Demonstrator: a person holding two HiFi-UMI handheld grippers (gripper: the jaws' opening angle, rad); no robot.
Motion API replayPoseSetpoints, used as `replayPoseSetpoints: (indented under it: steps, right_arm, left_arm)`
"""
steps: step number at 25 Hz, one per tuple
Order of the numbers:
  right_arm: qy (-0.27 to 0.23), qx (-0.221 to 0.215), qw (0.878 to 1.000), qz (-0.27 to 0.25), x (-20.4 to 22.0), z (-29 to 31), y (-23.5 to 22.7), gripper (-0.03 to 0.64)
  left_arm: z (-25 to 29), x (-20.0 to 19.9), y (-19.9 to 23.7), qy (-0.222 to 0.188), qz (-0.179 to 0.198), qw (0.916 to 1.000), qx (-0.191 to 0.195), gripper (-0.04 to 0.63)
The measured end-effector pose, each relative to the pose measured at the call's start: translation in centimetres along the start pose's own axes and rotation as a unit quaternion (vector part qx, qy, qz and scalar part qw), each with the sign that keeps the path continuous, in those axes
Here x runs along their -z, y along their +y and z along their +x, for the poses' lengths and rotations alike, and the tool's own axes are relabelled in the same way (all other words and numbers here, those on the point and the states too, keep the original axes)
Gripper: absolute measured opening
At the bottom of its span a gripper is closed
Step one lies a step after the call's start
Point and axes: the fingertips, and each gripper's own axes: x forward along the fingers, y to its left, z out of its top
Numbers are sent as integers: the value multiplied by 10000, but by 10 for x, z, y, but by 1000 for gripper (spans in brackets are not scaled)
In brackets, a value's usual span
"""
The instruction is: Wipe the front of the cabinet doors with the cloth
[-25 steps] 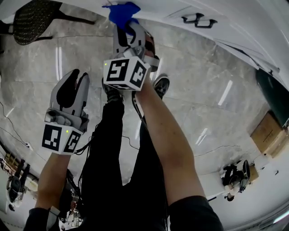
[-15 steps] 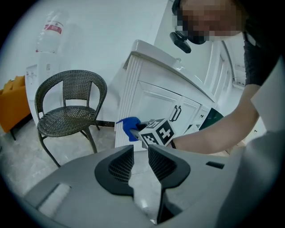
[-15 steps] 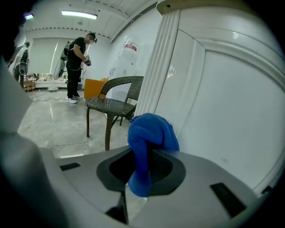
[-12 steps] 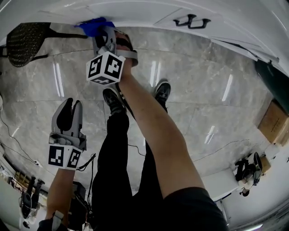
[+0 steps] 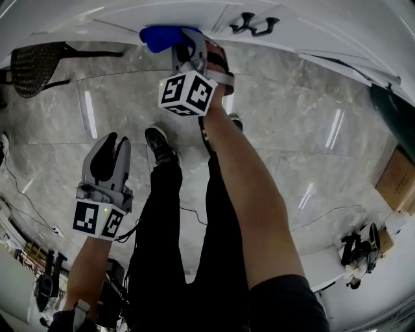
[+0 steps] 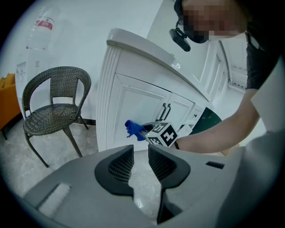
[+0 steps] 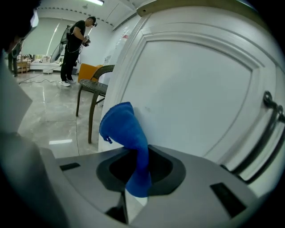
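Head view. Right gripper (image 5: 184,47) is clenched on the blue cloth (image 5: 162,35). The wad sticks out past its tips and to their left, pressed on the white cabinet door (image 5: 149,13). Left gripper (image 5: 111,141) hangs well behind and to the left of the right one, over the floor, holding nothing. Two dark door handles (image 5: 253,24) lie to the right of the right gripper's tips.

Left gripper view. Jaws stand a narrow gap apart and only floor shows between them, so it is released. Ahead of them is the cabinet (image 6: 133,95), with the cloth against the lower part of the left door. A wicker chair (image 6: 53,100) stands ahead and to the left.

Right gripper view. Jaws are closed on a thin tail of the cloth, and most of it bunches free beyond the tips, touching the door panel.

Risks, as judged:
- The grip is on a narrow fold, so drag on the door could pull the cloth out.
- The wad is small, so the panel could be wiped only in stripes.
- A rightward stroke could snag on the handles.

Count: cloth 1; grippers 2; doors 2; handles 2; chair 1.
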Motion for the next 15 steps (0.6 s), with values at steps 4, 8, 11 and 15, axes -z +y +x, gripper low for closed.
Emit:
replayPoseSetpoints:
  steps: [4, 8, 11, 15]
  right_arm:
    - [143, 182, 9997, 16, 43, -21, -39, 57]
    - [357, 239, 9979, 481, 85, -39, -67, 57]
    - [552, 283, 9887, 1367, 111, -50, -78, 57]
    - [822, 151, 9731, 2147, 128, -56, -61, 57]
  left_arm:
    - [17, 6, -32, 169, 109, 9996, 179, 104]
    - [34, 3, -63, 194, 193, 9990, 347, 104]
    - [40, -1, -80, 170, 125, 9989, 418, 104]
    - [37, -2, -81, 168, 117, 9986, 486, 104]
